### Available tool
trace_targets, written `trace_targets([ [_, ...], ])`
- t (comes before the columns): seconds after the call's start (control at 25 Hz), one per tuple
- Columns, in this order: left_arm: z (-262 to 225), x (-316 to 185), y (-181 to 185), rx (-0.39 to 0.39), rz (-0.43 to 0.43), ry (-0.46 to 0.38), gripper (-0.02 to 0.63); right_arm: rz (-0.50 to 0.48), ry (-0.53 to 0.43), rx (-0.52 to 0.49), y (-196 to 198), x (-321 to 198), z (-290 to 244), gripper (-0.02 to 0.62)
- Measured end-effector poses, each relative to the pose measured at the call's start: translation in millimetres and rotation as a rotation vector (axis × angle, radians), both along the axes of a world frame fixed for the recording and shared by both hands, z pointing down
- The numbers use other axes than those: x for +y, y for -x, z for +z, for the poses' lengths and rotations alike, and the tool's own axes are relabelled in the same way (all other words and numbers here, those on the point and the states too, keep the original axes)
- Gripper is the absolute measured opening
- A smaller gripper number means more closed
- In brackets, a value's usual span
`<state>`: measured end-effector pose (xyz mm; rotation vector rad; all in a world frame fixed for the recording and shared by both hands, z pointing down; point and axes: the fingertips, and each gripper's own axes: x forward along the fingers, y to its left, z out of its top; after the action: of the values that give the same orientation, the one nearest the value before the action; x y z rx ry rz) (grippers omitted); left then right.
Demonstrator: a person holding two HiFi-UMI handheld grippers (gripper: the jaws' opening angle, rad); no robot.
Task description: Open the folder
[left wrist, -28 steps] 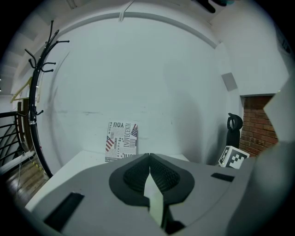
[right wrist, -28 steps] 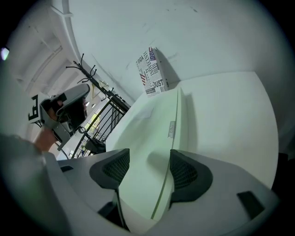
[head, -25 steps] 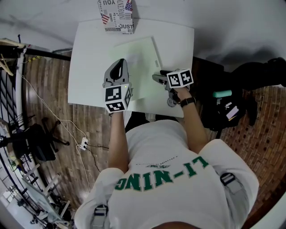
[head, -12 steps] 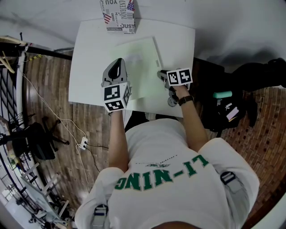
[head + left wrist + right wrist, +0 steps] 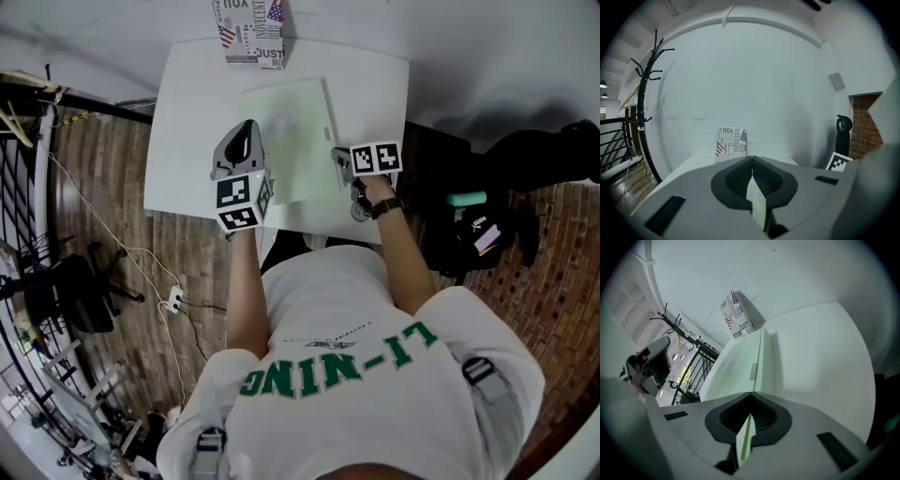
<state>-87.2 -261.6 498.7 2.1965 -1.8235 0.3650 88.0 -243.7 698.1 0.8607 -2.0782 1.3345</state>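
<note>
A pale green folder (image 5: 292, 131) lies flat on the white table (image 5: 187, 112). My left gripper (image 5: 246, 127) sits at the folder's left edge, shut, and a pale green sheet (image 5: 757, 202) shows between its pads (image 5: 740, 177). My right gripper (image 5: 337, 156) is at the folder's right edge, its jaws closing tight on a thin green edge (image 5: 742, 442). In the right gripper view the folder (image 5: 736, 366) stretches away from that gripper (image 5: 751, 394), with a small label on its cover. In the left gripper view the left gripper (image 5: 752, 161) hides the rest of the folder.
A printed box (image 5: 248, 33) stands at the table's far edge against the white wall, and also shows as the box (image 5: 731, 144) and the box (image 5: 736, 315). A black bag (image 5: 478, 225) lies on the floor to the right. A coat rack (image 5: 644, 93) stands left.
The right gripper's jaws have come together on the folder's right edge and it has shifted slightly toward the folder. The left gripper has stayed in place.
</note>
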Motion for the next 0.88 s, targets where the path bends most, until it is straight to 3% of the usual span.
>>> trace_targets([
  [0.2,-2.0,3.0,0.6,-0.002,-0.005,-0.005,0.014,0.047,0.025,-0.106,4.9,0.1,-10.8,0.015],
  [0.36,-2.9,4.2,0.0,-0.003,-0.005,-0.008,0.014,0.031,0.012,-0.092,4.4,-0.2,-13.0,0.015],
  [0.88,-12.1,13.2,9.3,-0.007,-0.027,-0.029,0.014,-0.006,-0.057,-0.179,18.6,-0.8,-58.9,0.015],
])
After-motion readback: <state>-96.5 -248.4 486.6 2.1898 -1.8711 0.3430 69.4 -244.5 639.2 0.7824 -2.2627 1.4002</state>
